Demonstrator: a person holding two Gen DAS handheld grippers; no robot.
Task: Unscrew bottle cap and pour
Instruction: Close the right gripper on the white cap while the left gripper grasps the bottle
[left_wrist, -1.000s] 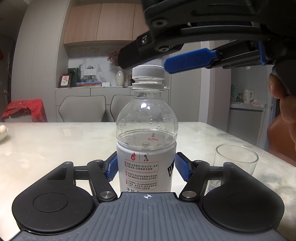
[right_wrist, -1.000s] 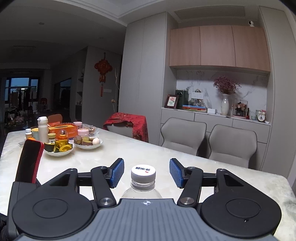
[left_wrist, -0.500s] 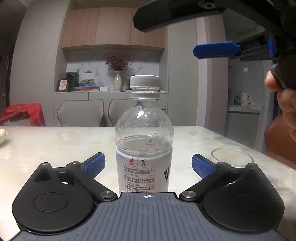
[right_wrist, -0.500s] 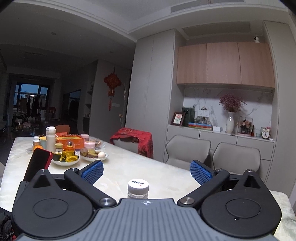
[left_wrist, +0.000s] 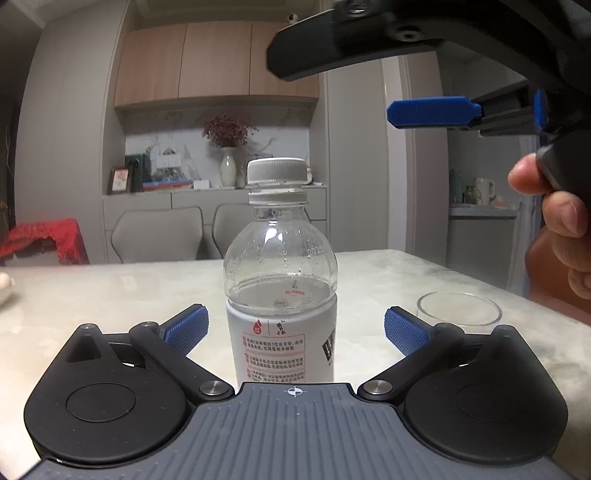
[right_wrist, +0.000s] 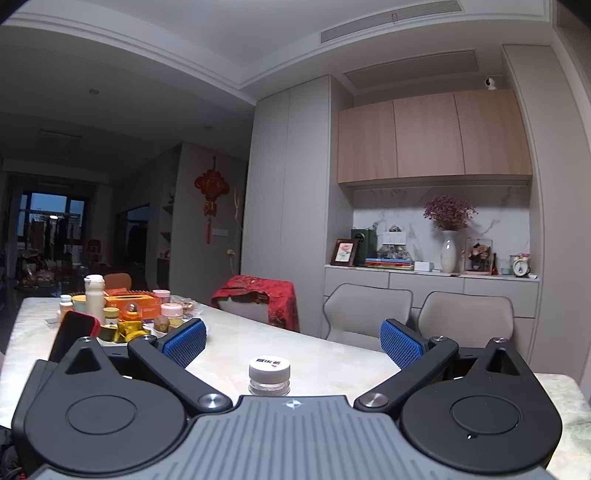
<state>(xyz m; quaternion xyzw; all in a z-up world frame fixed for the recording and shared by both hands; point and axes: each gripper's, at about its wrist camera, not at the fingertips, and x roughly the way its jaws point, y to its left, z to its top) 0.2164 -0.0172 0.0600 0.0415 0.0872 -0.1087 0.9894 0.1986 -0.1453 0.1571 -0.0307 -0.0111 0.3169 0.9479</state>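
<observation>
One bottle (left_wrist: 280, 280) stands upright on the pale marble bench (left_wrist: 110, 295), its long axis vertical, with its grey cap (left_wrist: 277, 170) on top. The cap seems to sit a little raised above the neck ring, so I judge it is perhaps already loosened, but I cannot be sure.

The left tongs (left_wrist: 293, 328) are low, at the height of the label, and the bottle stands straight ahead between the two blue pads. The pads are spread wide apart and touch nothing; there is free bench on each side of the bottle.

The right tongs (right_wrist: 291, 341) are higher and also spread apart, holding nothing. In their own view the cap (right_wrist: 269, 368) lies below and ahead of them, in the middle of the gap but lower than the pads. In the left view they hang above the bottle and to its right side, well clear of the cap.

So the left tongs are nearer to the body, and the right tongs are nearer to the cap. I think the next move needs the left tongs to clamp the body and the right ones to come down over the cap.

One empty glass (left_wrist: 459, 314) waits on the bench, to the right of the bottle.

Count: one bottle, one cap, one glass, two tongs.
</observation>
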